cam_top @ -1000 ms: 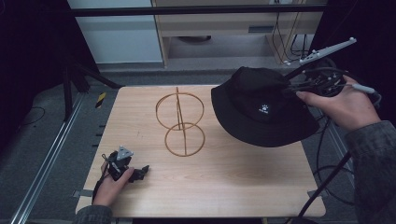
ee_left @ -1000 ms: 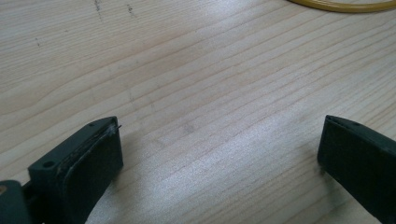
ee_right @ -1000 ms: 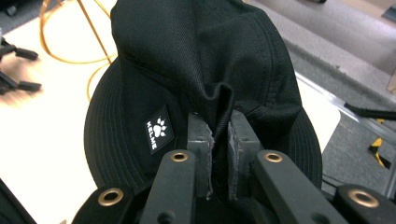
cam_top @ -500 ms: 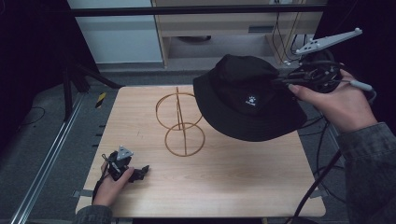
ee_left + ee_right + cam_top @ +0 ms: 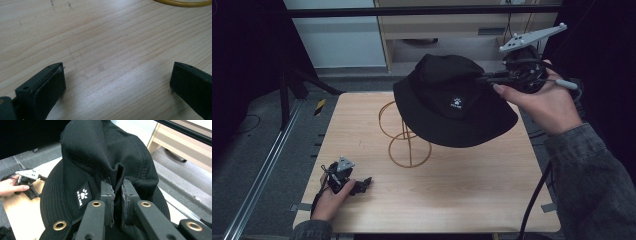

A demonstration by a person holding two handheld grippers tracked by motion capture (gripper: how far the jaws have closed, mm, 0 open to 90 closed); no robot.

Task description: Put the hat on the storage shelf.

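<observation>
- Black bucket hat (image 5: 452, 107) hangs in the air over the far right part of the bench (image 5: 472, 200), clear of the wood, its brim tilted and overlapping the wire stand in the high view.
- Right gripper (image 5: 486, 79) is clenched on the hat: in the right gripper view its jaws pinch a fold of the crown fabric between them, with the white paw label (image 5: 83, 195) just to their left.
- Wire hat stand (image 5: 404, 132), a gold frame of two hoops joined by upright rods, sits near the middle of the bench with nothing on it; its top hoop is partly hidden behind the brim.
- Left gripper (image 5: 362, 185) rests low on the near left corner of the bench, well apart from the hat; the left gripper view shows its jaws spread wide over bare wood with nothing between them.
- Done, as I judge it: the hat is picked up and carried close to the stand.
- Left to do, by my reading: centre the crown over the top hoop, lower the hat until the stand bears it, then release the fold and draw the right gripper away.
</observation>
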